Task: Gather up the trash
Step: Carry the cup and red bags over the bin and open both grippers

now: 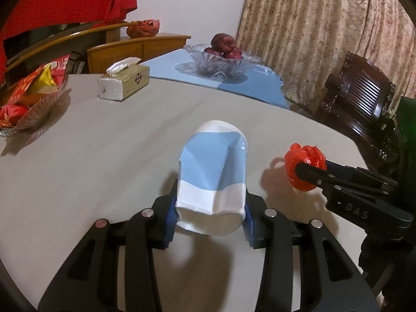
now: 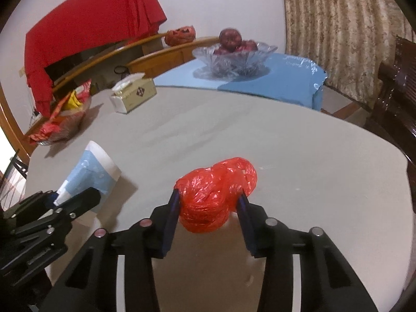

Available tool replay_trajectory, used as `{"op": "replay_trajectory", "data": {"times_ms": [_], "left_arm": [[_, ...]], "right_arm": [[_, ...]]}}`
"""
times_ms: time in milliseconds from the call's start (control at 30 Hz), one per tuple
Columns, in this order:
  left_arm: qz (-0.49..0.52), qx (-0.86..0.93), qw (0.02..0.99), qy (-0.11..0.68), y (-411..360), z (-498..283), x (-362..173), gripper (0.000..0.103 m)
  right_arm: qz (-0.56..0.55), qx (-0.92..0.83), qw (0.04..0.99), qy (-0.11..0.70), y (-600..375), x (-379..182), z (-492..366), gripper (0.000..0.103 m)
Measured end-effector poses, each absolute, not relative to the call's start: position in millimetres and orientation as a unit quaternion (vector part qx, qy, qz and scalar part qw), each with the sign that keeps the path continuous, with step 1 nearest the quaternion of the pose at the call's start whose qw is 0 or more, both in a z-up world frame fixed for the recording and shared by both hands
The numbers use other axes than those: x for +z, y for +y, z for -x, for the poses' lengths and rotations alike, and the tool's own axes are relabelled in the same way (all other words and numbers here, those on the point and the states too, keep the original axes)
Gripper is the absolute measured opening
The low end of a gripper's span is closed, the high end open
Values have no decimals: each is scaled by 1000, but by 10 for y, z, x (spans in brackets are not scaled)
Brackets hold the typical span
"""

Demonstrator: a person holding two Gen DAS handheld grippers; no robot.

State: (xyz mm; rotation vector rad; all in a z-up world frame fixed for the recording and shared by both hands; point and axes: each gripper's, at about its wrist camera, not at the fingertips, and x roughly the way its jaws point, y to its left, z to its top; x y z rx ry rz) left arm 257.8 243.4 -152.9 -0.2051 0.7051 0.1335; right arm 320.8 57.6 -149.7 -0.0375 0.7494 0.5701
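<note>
My left gripper (image 1: 210, 213) is shut on a crumpled blue and white paper cup (image 1: 214, 174) and holds it above the grey table (image 1: 109, 140). The cup (image 2: 89, 174) and the left gripper (image 2: 75, 200) also show at the left of the right wrist view. My right gripper (image 2: 209, 202) is shut on a crumpled red plastic bag (image 2: 215, 195), held above the table. The same bag (image 1: 304, 165) shows in the left wrist view, at the tip of the right gripper (image 1: 309, 171), to the right of the cup.
A tissue box (image 1: 123, 83) stands at the back left. A glass bowl of snack packets (image 1: 28, 101) sits at the far left. A glass bowl with red apples (image 1: 223, 57) stands on a blue cloth (image 1: 257, 83). A dark wooden chair (image 1: 361, 96) is at the right.
</note>
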Motion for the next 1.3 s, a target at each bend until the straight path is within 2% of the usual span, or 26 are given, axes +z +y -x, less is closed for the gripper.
{"op": "replay_trajectory", "data": {"times_ms": [467, 1300], "left_arm": [[84, 18, 943, 320, 1693, -2117, -1079, 40], [41, -122, 948, 293, 58, -1296, -538, 40]], "right_arm": [[-12, 250, 918, 307, -248, -850, -2462, 43], [-31, 144, 956, 254, -1858, -313, -1146, 43]]}}
